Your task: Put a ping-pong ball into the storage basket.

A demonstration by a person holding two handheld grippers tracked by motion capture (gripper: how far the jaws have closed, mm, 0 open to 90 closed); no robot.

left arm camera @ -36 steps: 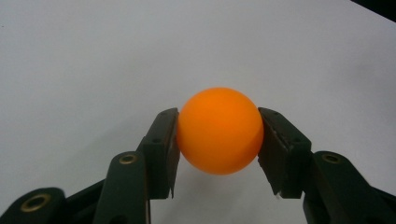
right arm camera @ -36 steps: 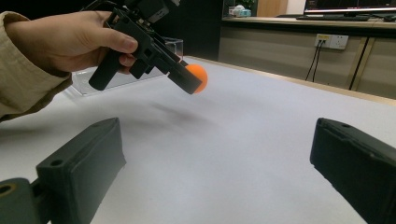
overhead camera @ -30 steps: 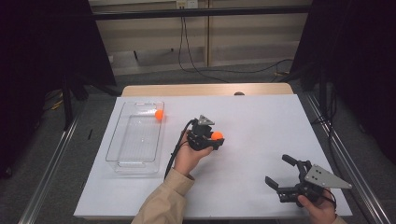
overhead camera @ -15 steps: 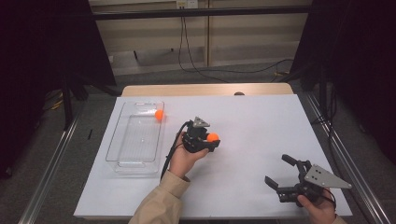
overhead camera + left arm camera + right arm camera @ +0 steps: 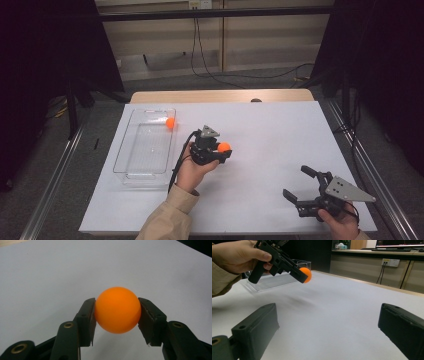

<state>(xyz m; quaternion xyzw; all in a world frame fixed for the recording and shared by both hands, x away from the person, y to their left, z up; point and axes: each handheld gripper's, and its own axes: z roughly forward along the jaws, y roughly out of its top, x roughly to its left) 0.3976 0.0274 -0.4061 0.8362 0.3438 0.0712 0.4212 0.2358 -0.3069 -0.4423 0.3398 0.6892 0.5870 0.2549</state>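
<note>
My left gripper [image 5: 221, 150] is shut on an orange ball [image 5: 224, 147], held a little above the white table just right of the clear tray [image 5: 131, 165]. In the left gripper view the ball [image 5: 117, 309] sits squeezed between both black pads [image 5: 88, 318]. From the right gripper view the same ball [image 5: 306, 274] and left gripper [image 5: 304, 277] hang in the air, off the table. A second orange ball [image 5: 170, 122] lies in the tray's far right corner. My right gripper [image 5: 299, 185] rests open near the table's front right, nothing between its fingers [image 5: 255, 328].
The table is covered by a white sheet [image 5: 280, 130]; a wooden strip [image 5: 220, 96] runs along its far edge. Metal rails [image 5: 55, 175] flank both sides. A cable [image 5: 182, 150] trails from the left gripper.
The left gripper with the ball has shifted slightly to the left, toward the tray. The right gripper has stayed put.
</note>
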